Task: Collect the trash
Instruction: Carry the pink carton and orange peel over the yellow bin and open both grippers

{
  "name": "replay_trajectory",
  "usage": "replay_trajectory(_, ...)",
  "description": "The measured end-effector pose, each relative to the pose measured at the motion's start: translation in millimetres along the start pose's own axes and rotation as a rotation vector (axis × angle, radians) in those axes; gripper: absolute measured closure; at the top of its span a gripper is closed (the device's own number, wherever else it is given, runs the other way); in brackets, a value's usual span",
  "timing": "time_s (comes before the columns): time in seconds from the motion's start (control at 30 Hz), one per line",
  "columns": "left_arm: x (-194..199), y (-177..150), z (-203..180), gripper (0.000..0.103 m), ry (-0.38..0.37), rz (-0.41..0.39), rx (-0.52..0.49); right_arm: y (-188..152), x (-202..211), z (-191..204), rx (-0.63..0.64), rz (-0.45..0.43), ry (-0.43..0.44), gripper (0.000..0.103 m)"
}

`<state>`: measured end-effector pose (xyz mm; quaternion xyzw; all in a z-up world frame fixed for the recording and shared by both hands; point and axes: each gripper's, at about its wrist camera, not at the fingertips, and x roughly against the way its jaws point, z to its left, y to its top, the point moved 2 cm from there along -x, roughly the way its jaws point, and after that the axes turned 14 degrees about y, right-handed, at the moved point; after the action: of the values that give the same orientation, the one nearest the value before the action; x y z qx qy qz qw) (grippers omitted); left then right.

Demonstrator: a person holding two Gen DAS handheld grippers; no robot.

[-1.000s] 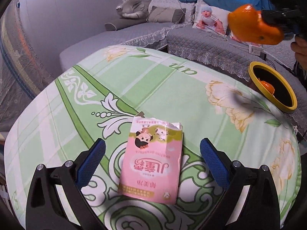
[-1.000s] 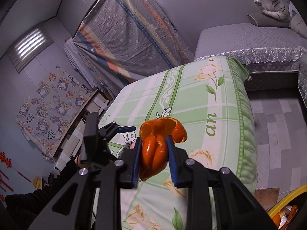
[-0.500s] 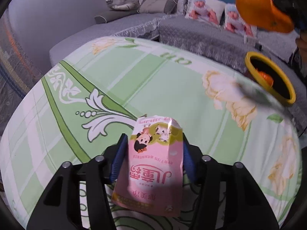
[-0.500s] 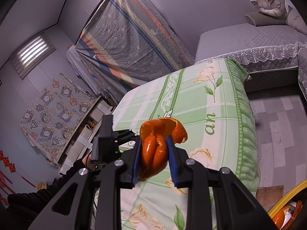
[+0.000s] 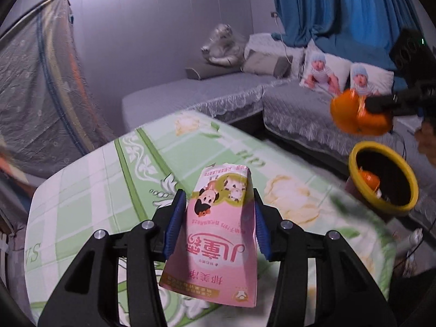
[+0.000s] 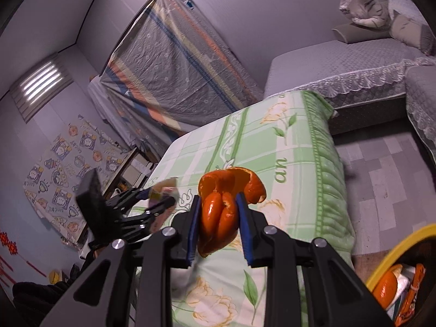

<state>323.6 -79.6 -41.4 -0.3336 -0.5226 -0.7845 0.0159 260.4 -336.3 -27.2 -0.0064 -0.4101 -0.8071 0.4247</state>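
My left gripper (image 5: 216, 219) is shut on a pink wrapper (image 5: 218, 242) with cartoon cows and holds it above the green flowered table (image 5: 114, 190). My right gripper (image 6: 218, 224) is shut on an orange peel (image 6: 226, 204), held in the air above the table's edge; the peel also shows in the left wrist view (image 5: 357, 114), above and just left of the yellow-rimmed trash bin (image 5: 381, 179). The bin (image 6: 392, 248) holds peel and wrappers. The left gripper with the wrapper shows in the right wrist view (image 6: 160, 199).
A grey sofa (image 5: 218, 92) with cushions and a plush toy stands beyond the table. A covered mattress (image 6: 174, 68) leans on the wall. Tiled floor (image 6: 381, 169) lies between table and sofa. A cable and white object lie beside the bin.
My left gripper closed on the pink wrapper and lifted it off the table. The right gripper with the peel moved towards the bin.
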Motion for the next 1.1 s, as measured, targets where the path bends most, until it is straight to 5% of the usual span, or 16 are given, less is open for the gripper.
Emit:
replay_trajectory(0.3, 46.9, 44.7, -83.1, 0.057, 0.016, -0.107, 0.066, -32.0, 84.0, -30.8, -0.078, -0.124, -0.135, 0.079)
replay_trajectory(0.63, 52.6, 77.9, -203.2, 0.057, -0.138, -0.151, -0.005, -88.3, 196.2, -70.5, -0.138, -0.320, -0.426, 0.078)
replay_trajectory(0.9, 14.2, 80.0, -289.9, 0.052, -0.308, -0.055, -0.038, -122.6, 231.6, -116.5, -0.271, -0.364, -0.488, 0.077)
replay_trajectory(1.1, -3.5, 83.5, -313.4, 0.028, -0.364, 0.008, 0.038, -127.1, 253.2, -126.9, -0.306, -0.406, -0.531, 0.062)
